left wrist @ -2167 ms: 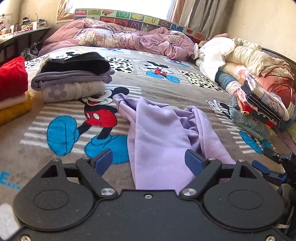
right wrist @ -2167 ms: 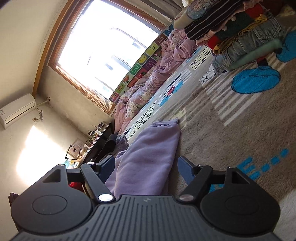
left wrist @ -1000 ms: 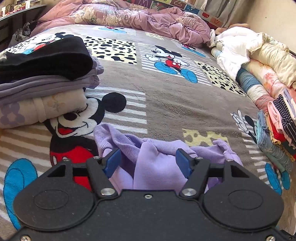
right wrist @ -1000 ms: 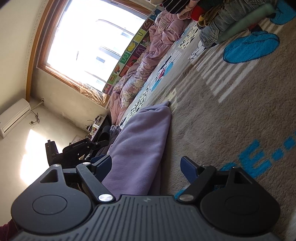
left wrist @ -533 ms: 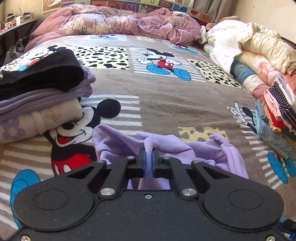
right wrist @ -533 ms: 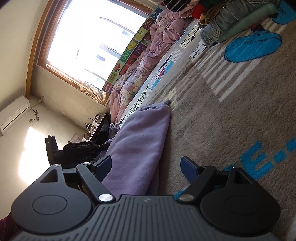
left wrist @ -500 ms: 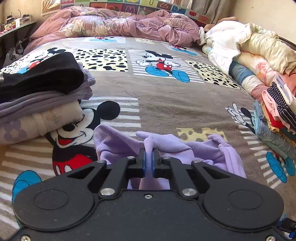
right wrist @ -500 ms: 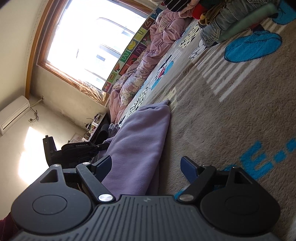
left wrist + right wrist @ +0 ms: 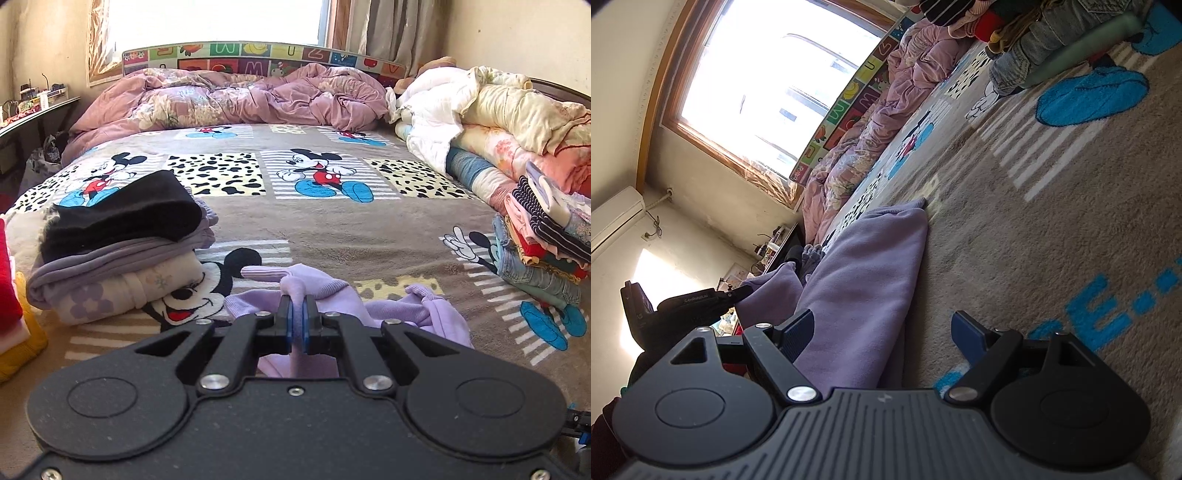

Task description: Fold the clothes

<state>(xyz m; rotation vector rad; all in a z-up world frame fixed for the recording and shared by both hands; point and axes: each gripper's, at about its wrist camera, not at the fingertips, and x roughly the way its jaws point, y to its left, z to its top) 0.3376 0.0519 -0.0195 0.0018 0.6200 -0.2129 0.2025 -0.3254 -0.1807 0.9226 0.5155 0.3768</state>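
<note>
A lilac garment lies rumpled on the grey cartoon-print blanket. My left gripper is shut on a ribbed fold of it and holds that fold raised off the blanket. In the right wrist view the same lilac garment stretches away as a long flat band. My right gripper stands open low over the garment's near end, its left finger above the cloth and its right finger over bare blanket. The left gripper shows at the left of that view, gripping a lifted piece of the cloth.
A stack of folded clothes, black on top, sits at the left, with red and yellow folded items at the edge. A pile of unfolded clothes and quilts lines the right side. A pink duvet lies at the headboard.
My left gripper's jaws closed on the lilac fold and then rose and drew back with it, so more of the room shows. The right gripper has stayed put and open.
</note>
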